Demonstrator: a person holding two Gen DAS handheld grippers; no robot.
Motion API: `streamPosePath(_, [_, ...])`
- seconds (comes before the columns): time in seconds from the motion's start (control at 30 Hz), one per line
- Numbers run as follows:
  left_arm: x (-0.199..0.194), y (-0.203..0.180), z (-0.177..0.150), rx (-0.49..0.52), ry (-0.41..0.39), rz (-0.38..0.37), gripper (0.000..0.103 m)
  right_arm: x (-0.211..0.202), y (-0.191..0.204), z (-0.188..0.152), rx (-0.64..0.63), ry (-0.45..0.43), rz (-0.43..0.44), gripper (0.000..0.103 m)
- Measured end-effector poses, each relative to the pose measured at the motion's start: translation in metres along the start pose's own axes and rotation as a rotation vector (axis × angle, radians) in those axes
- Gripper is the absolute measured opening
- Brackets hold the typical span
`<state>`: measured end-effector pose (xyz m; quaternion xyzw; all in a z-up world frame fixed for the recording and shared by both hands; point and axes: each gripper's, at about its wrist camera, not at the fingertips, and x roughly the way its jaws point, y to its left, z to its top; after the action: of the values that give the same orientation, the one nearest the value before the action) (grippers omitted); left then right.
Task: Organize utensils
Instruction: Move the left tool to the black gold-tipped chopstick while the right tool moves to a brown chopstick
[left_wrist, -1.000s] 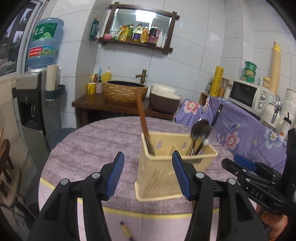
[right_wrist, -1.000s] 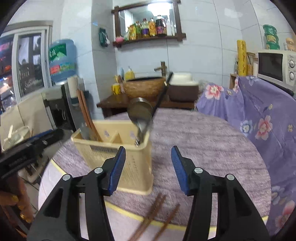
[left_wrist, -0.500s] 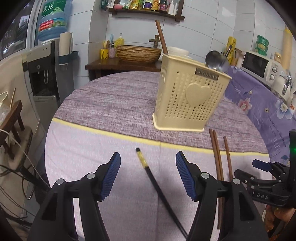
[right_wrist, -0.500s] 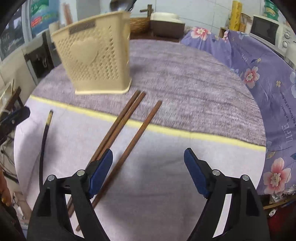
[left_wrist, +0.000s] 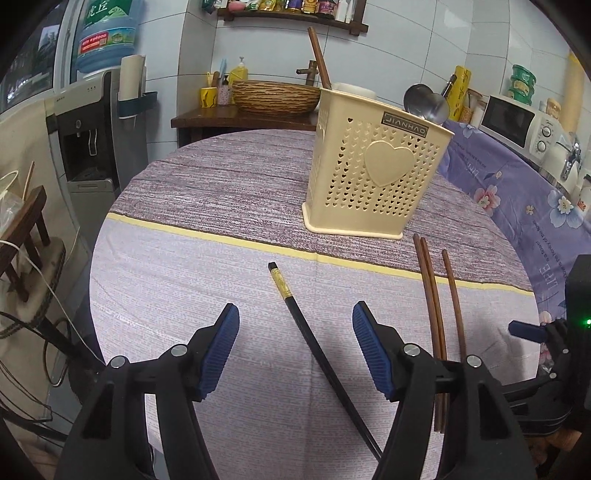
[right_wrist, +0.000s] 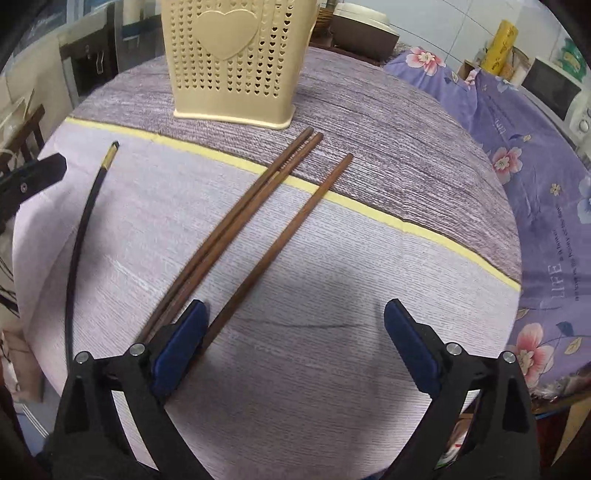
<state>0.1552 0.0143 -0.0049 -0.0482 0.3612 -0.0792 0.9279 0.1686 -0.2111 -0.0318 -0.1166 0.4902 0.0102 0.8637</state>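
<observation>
Both claws empty, hovering over the near edge of the round bench (left_wrist: 221, 206).

Left claw (left_wrist: 295, 349): partly open, nothing gripped. The black chopstick (left_wrist: 299, 317) with the gold band lies flat on the cloth and runs between its jaws; pads not on it.

Right claw (right_wrist: 295, 347): jaws opening, near full spread. The single brown chopstick (right_wrist: 291, 225) passes just inside its left pad; the brown pair (right_wrist: 236, 218) lies touching, just outside that pad.

Cream perforated utensil holder (left_wrist: 376, 177) stands upright toward the middle of the bench, already holding a steel ladle (left_wrist: 424, 103) and one brown chopstick.

Risks, my read:
- Thin sticks lying flat could skid out of the pads.
- Right claw sits off-centre; it may catch the pair along with the single.
- Both claws work close together; a collision is possible.
- Holder looks light; a hard insert could tip it.
</observation>
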Motion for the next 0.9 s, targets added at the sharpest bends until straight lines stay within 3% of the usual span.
streamPosePath(0.17, [-0.001, 0.001, -0.003, 0.005, 0.015, -0.002, 0.064, -0.001, -0.03, -0.01, -0.003, 0.031, -0.051, 0.095])
streamPosePath(0.33, [0.001, -0.001, -0.007, 0.01, 0.035, -0.007, 0.064, 0.001, -0.045, -0.012, 0.033, 0.019, -0.03, 0.095])
streamPosePath(0.57, [0.015, -0.002, -0.003, -0.009, 0.083, -0.019, 0.063, 0.0, -0.045, 0.006, 0.082, -0.114, 0.104, 0.095])
streamPosePath(0.73, [0.035, -0.004, 0.005, 0.0, 0.127, 0.01, 0.043, 0.019, -0.064, 0.028, 0.202, -0.121, 0.192, 0.073])
streamPosePath(0.9, [0.048, -0.002, 0.007, -0.016, 0.165, 0.019, 0.038, 0.036, -0.065, 0.048, 0.202, -0.107, 0.214, 0.06])
